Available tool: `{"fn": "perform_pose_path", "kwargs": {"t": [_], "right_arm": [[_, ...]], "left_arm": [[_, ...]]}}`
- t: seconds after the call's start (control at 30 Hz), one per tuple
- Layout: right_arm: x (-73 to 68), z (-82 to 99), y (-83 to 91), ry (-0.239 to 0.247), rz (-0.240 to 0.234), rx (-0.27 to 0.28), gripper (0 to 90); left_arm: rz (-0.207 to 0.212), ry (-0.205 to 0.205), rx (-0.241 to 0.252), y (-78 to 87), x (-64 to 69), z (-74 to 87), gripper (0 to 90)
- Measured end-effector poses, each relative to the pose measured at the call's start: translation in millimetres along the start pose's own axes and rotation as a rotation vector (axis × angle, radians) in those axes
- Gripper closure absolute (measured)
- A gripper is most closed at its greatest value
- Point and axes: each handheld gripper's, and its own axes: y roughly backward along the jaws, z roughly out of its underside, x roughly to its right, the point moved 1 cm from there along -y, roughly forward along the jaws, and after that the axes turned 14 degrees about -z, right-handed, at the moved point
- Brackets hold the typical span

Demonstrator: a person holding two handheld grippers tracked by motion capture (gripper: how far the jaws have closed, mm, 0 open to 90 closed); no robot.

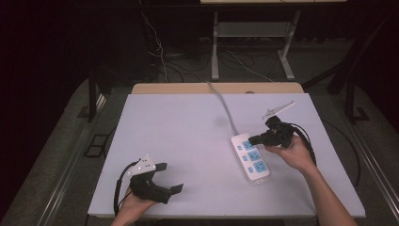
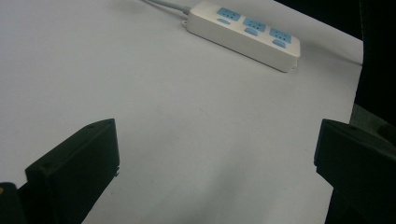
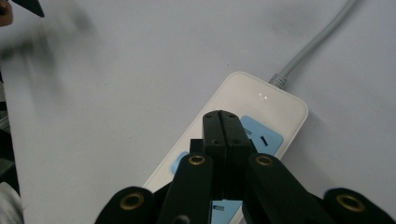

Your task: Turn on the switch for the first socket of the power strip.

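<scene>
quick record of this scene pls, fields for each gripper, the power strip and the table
left gripper: jaws wide open, nothing between them, at the near left part of the table, apart from the power strip
right gripper: jaws shut together, nothing held, tips over the cable end of the power strip
power strip: white, three blue sockets with blue switches, lying flat at centre right
cable: grey, runs from the strip to the table's far edge
table: white top
contact of right tips with strip: cannot tell

White power strip (image 1: pixel 251 157), blue sockets (image 1: pixel 254 156)
</scene>
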Motion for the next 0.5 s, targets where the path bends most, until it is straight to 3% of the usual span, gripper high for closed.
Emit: {"fn": "perform_pose_path", "kwargs": {"t": [0.27, 0.5], "right_arm": [[-7.6, 4.6, 12.6, -0.017, -0.003, 0.029, 88.6], [-14.1, 14.5, 23.3, -0.045, 0.027, 0.079, 72.3]], "left_arm": [[0.0, 0.001, 0.001, 0.2, 0.0, -0.1, 0.0], [0.0, 0.004, 0.003, 0.4, -0.1, -0.2, 0.0]]}}
